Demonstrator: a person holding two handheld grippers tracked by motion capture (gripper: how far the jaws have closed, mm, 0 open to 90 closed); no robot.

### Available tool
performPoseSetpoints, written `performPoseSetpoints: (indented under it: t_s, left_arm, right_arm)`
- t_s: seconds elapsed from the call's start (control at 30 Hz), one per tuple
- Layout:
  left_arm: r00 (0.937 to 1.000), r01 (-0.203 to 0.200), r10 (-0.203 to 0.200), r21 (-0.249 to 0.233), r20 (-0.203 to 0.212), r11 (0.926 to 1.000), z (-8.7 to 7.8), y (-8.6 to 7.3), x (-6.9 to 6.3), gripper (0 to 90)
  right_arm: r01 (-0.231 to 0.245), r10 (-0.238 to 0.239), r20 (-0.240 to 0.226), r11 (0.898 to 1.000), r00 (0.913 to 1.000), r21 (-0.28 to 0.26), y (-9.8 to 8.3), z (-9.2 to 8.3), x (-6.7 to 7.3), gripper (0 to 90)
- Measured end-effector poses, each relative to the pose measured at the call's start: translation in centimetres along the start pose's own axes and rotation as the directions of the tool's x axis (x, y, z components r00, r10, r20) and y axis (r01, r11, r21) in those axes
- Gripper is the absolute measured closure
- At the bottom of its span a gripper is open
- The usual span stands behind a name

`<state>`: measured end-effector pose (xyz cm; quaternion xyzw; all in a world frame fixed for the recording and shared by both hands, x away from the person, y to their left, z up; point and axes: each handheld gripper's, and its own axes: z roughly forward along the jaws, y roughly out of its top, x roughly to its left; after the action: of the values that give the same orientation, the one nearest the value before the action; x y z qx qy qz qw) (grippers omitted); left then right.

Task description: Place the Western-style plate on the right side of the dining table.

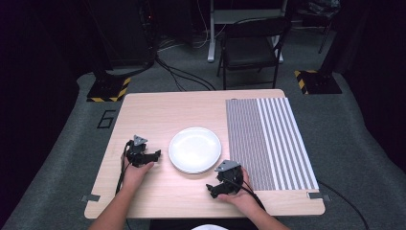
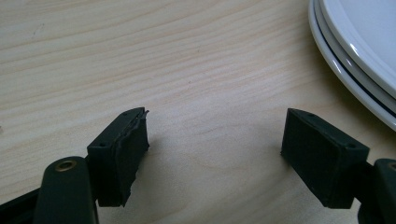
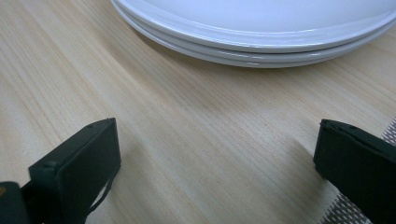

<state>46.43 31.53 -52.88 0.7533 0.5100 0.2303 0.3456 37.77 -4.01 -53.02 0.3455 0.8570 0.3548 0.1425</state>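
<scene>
plates: two stacked, glazed, likely stiff, slippery, breakable
hold: top plate's thin rim
left gripper: jaws wide apart, empty
right gripper: jaws wide apart, empty

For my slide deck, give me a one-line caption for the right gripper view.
Right gripper, jaws open and empty, rests low over the wooden table facing stacked white plates.

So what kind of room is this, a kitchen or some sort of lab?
Probably a lab or recording studio, not a kitchen: dark curtains, hazard-striped stand bases with cables on grey carpet, and a lone table set with plates and a striped mat.
</scene>
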Motion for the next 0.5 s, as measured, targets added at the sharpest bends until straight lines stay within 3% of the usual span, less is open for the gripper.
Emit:
performPoseSetpoints:
  t_s: [0.13, 0.2, 0.23, 0.27, 0.4, 0.5]
  left_arm:
    - [1.0000, 0.010, -0.010, -0.001, -0.002, 1.0000, -0.02, -0.01, 0.00, 24.0]
    - [0.9999, 0.012, -0.012, -0.002, -0.005, 0.9999, -0.04, -0.01, 0.00, 25.3]
    - [0.9999, 0.015, -0.015, -0.004, -0.007, 0.9999, -0.04, -0.01, 0.01, 26.3]
    - [0.9998, 0.016, -0.016, -0.005, -0.010, 0.9999, -0.07, -0.01, 0.03, 26.3]
    - [0.9996, 0.023, -0.023, -0.018, -0.018, 0.9996, -0.12, -0.04, 0.03, 33.9]
    - [0.9992, 0.035, -0.036, -0.014, -0.018, 0.9993, -0.25, 0.07, 0.06, 41.5]
  right_arm:
    - [-0.010, 0.010, 0.010, 1.000, 0.9999, -0.008, 0.00, -0.01, 0.01, 2.4]
    - [-0.021, 0.021, 0.020, 1.000, 0.9996, -0.022, 0.01, -0.03, 0.00, 6.0]
    - [-0.028, 0.029, 0.025, 0.999, 0.9993, -0.036, -0.03, -0.16, -0.03, 13.8]
    - [-0.028, 0.029, 0.025, 0.999, 0.9993, -0.036, -0.03, -0.16, -0.03, 13.8]
    - [-0.037, 0.039, 0.036, 0.998, 0.9986, -0.052, -0.10, -0.30, -0.12, 19.3]
    - [-0.057, 0.060, 0.047, 0.997, 0.9971, -0.061, -0.20, -0.55, -0.16, 28.4]
